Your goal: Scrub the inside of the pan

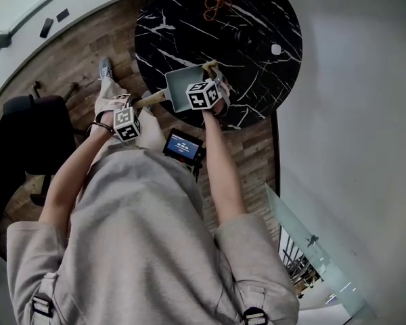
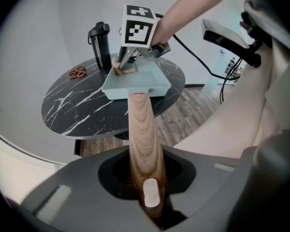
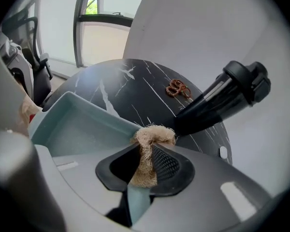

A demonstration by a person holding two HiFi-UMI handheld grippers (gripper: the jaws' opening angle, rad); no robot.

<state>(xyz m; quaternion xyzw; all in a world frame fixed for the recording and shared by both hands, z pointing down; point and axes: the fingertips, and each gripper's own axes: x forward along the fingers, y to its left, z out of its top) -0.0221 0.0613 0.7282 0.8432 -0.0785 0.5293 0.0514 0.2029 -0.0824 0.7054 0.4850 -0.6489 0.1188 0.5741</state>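
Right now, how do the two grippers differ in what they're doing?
The left gripper clamps the wooden handle of the pan; the right gripper pinches a tan fibrous scrubber. The left gripper sits off the edge of the table, while the right gripper is over the pan, its scrubber at the end away from the handle. Both are shut on something.

I find no word, number or brand that I can read. The small black device with a lit blue screen at the person's waist shows some lines, too small to read. The white cubes on the grippers carry only black square patterns, no letters.
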